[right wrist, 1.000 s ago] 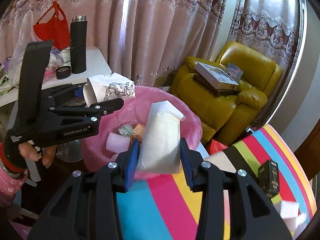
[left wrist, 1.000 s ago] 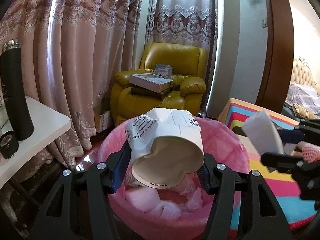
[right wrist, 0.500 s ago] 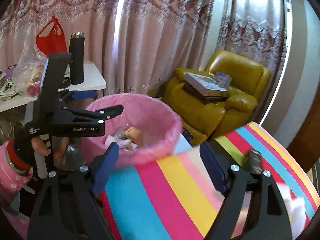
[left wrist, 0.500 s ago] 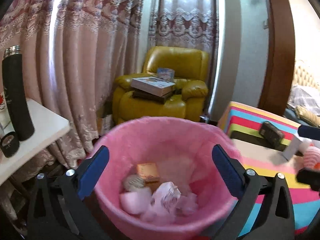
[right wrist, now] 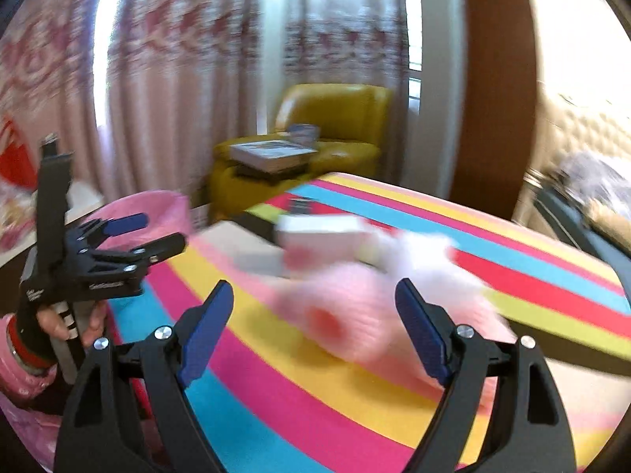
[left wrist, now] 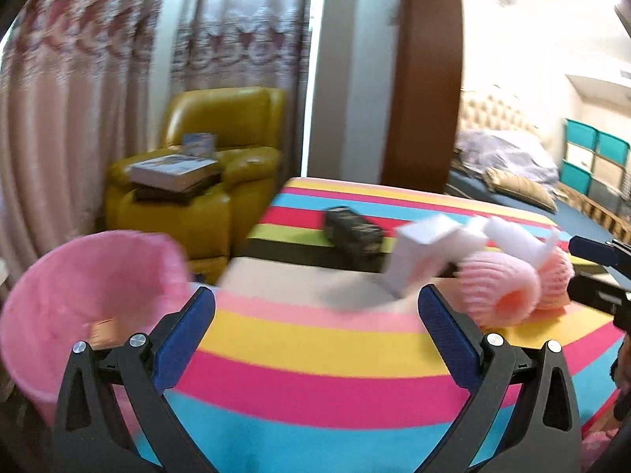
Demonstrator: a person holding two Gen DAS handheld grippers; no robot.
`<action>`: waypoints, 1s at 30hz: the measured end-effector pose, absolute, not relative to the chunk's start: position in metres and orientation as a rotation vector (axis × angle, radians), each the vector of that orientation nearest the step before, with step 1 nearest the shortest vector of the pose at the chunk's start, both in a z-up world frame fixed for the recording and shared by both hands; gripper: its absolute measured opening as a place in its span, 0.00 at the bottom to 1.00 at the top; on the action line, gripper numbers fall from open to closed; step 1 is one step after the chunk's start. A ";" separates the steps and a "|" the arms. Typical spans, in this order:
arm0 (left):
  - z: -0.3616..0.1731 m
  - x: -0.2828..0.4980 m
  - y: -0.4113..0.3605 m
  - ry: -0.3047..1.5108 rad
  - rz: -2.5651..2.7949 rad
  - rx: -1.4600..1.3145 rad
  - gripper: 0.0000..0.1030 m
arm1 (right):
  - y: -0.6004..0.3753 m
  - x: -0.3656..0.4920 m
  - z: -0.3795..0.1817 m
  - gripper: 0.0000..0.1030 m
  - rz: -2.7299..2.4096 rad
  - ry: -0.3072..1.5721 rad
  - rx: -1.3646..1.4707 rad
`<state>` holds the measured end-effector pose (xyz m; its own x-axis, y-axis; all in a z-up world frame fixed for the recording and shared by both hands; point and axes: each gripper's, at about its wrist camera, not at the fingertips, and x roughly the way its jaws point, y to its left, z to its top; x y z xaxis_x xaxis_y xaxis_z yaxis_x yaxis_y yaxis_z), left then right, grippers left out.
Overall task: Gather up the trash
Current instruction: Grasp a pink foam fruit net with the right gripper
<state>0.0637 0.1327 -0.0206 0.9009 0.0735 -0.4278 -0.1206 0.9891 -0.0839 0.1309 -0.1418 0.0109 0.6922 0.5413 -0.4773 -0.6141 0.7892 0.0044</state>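
Note:
My left gripper (left wrist: 317, 303) is open wide and empty, above the striped tablecloth (left wrist: 315, 354), just right of the pink-lined bin (left wrist: 86, 283). Ahead to its right lie a white box (left wrist: 418, 252), a black box (left wrist: 351, 228), a white foam piece (left wrist: 512, 236) and pink foam nets (left wrist: 493, 287). My right gripper (right wrist: 315, 295) is open too, with a blurred pink foam net (right wrist: 347, 315) just beyond its tips, apart from the pads. The white box (right wrist: 319, 232) lies behind that net. The right wrist view shows the left gripper (right wrist: 157, 232) near the bin (right wrist: 146, 213).
A yellow armchair (left wrist: 205, 165) with stacked books stands behind the bin, in front of pink curtains (left wrist: 59, 118). A brown door frame (left wrist: 426, 79) opens onto a room with a bed (left wrist: 508, 157). A hand in a pink sleeve (right wrist: 59, 323) holds the left gripper.
Both grippers opened over the bin: the left let go of the paper cup, the right of the white paper. Both then swung right, from the bin to above the striped table.

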 end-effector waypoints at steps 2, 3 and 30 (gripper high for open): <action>-0.023 0.075 0.110 0.434 0.061 -0.098 0.94 | -0.168 0.137 0.004 0.79 0.583 0.492 -0.138; -0.024 0.079 0.104 0.433 0.052 -0.090 0.94 | -0.183 0.142 0.000 0.79 0.538 0.501 -0.128; -0.041 0.100 0.074 0.504 0.009 0.035 0.94 | -0.190 0.186 -0.040 0.31 0.339 0.635 -0.232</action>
